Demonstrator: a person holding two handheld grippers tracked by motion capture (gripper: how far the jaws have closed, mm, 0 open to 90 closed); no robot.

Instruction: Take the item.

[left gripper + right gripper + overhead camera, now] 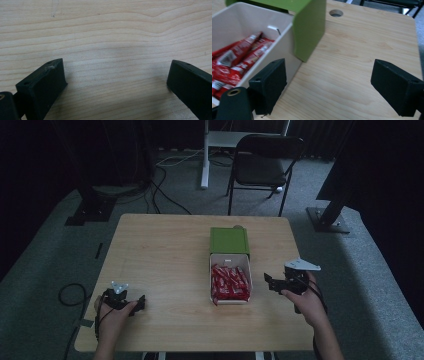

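High view: a light wooden table (165, 255) with a white box (229, 279) just right of frame centre, its green lid (229, 240) hinged back toward the top of the frame. The box is packed with red sachets (229, 282). The right gripper (270, 282) is held just right of the box, jaws spread and holding nothing, pointing at the box's side wall. The left gripper (140, 303) rests low at lower left, well apart from the box.

Right gripper view: the white box (249, 32) fills the upper left with the red sachets (239, 56) inside; the green lid (310, 27) stands at upper centre. One jaw sits close against the outer wall of the box, the other well out over bare table (362, 50). The right gripper (328, 82) is open.

Left gripper view: the left gripper (116, 77) has its jaws wide apart over bare wood grain (105, 30), grasping nothing.

Risks, as judged: with the near jaw this close to the wall, a sideways advance could shove the light box across the table rather than enter it. The upright lid may be struck and fold shut. The sachets lie tightly stacked, so a closing grip may take several or slip off their glossy film.
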